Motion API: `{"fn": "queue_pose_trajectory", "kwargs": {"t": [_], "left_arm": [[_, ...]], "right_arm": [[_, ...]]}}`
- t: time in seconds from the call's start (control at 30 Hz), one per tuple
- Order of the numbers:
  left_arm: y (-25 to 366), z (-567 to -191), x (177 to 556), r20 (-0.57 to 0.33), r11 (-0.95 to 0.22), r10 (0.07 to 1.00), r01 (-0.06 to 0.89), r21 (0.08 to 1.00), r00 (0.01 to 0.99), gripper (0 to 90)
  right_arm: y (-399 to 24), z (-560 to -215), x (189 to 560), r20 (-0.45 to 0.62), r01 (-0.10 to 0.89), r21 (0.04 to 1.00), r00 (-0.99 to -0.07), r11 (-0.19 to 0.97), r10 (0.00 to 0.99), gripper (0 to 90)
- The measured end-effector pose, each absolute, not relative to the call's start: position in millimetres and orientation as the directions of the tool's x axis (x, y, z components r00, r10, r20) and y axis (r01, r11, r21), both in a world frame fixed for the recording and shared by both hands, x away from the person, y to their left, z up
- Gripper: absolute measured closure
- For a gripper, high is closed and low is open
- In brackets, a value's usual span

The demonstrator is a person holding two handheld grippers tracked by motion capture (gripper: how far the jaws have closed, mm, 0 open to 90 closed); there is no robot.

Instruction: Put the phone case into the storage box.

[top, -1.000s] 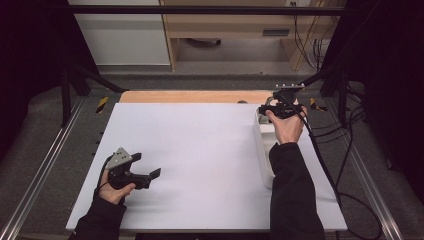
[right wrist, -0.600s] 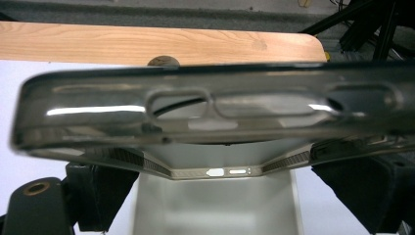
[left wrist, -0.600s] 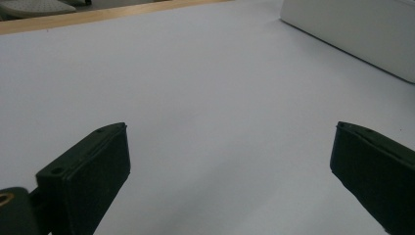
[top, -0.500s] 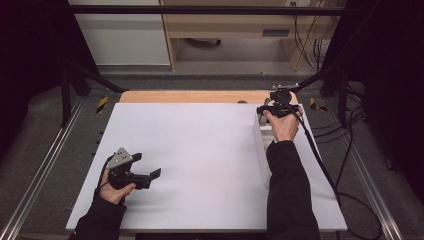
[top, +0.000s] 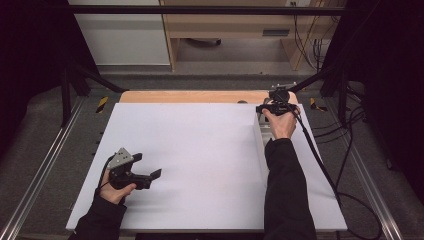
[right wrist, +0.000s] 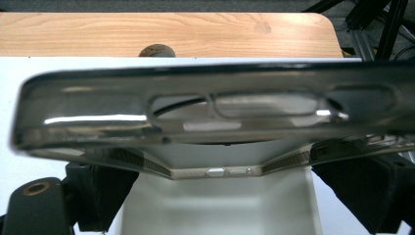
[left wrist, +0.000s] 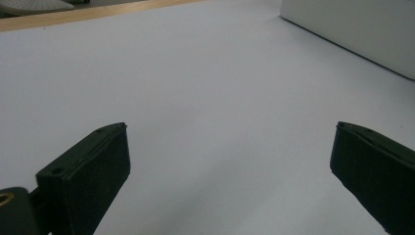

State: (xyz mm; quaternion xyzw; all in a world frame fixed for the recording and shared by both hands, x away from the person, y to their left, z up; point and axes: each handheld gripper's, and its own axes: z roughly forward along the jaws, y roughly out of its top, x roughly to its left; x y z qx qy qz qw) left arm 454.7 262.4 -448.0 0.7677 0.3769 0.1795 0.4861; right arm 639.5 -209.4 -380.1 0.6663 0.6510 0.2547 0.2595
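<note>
A clear, smoke-tinted phone case (right wrist: 210, 105) lies crosswise between the jaws of my right gripper (right wrist: 222, 164), which is shut on it by its two ends. In the high view that right gripper (top: 270, 106) is held at the far right of the table, above the far end of a white open box (top: 261, 137). Below the case in the right gripper view is the inside of the white box (right wrist: 220, 205). My left gripper (top: 150, 177) rests low at the front left of the white tabletop (top: 200, 150). Its jaws stand wide apart, so the left gripper (left wrist: 230, 161) is open with nothing between them.
A strip of bare wooden table (top: 200, 96) runs along the far edge, with a small dark round thing (top: 242, 102) on it. Cables (top: 325, 170) trail off the right side. Metal rails and dark frame posts flank the table.
My right gripper has drifted slightly left with the case in it. The left gripper has not moved.
</note>
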Motion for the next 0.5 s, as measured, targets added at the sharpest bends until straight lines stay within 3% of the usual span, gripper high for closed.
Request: {"fn": "queue_pose_trajectory", "kwargs": {"t": [0.5], "left_arm": [[261.6, -448.8, 455.0, -0.089, -0.250, 0.752, 0.407, 0.878, 0.653, 0.7]], "right_arm": [[-206.7, -390.1, 653.2, 0.010, 0.755, 0.656, 0.011, -0.015, 1.000, 11.5]]}}
